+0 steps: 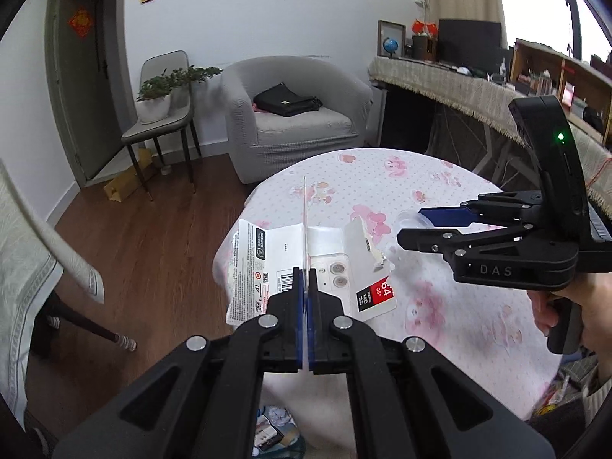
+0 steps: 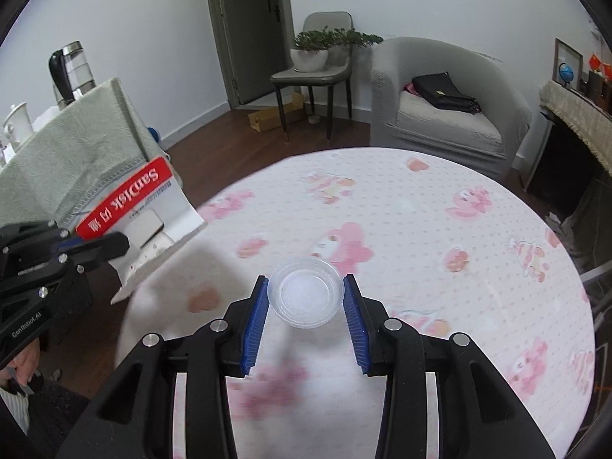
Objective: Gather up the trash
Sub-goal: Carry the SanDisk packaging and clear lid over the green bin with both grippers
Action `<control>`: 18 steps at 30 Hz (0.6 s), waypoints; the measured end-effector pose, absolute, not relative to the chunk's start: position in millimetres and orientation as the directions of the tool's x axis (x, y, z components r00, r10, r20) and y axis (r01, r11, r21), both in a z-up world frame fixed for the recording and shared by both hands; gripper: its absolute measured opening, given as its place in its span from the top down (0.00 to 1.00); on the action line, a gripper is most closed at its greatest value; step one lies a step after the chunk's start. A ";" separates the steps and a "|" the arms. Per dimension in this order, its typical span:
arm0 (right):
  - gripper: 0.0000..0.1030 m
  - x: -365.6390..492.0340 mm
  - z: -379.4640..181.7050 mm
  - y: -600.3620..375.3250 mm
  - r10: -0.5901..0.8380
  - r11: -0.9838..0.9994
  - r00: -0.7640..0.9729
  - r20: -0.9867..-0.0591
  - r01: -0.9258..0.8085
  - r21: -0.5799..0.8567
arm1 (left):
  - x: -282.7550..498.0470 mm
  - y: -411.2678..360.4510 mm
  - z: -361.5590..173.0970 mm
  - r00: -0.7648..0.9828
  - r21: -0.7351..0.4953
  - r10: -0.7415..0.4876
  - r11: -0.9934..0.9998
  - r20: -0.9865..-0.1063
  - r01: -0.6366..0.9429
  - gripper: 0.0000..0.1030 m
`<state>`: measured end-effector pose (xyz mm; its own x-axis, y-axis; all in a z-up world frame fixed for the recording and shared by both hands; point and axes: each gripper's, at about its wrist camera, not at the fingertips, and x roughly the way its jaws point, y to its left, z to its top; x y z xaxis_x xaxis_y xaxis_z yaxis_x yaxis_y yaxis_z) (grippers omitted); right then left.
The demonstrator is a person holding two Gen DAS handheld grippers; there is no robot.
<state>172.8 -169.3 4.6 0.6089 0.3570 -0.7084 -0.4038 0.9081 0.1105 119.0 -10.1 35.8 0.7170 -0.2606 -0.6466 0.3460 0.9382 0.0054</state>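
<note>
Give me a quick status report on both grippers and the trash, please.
Left gripper shut on SanDisk package. Right gripper shut on clear cup. Nothing blocking.

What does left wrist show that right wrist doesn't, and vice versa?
Left wrist only: the long covered counter with a globe, and a bin of trash below the table edge.
Right wrist only: a kettle on a cloth-draped surface at left.
Both: the pink-print tablecloth, grey armchair with black bag, the left claw shut on the SanDisk packaging, and the right claw around the clear plastic lid.
</note>
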 end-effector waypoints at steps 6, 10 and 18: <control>0.61 158.8 9.8 -138.9 0.397 0.891 0.603 -0.692 -0.434 0.133 | 104.3 19.9 21.4 0.711 0.007 -0.204 0.960 -0.673 0.281 0.98; 0.61 147.1 9.4 -119.8 0.411 0.879 0.596 -0.690 -0.460 0.126 | 99.8 44.2 14.2 0.700 -0.023 -0.183 0.973 -0.691 0.231 0.98; 0.61 133.3 10.3 -88.3 0.455 0.847 0.572 -0.682 -0.514 0.135 | 90.5 89.5 -12.9 0.658 -0.038 -0.111 0.991 -0.744 0.125 0.98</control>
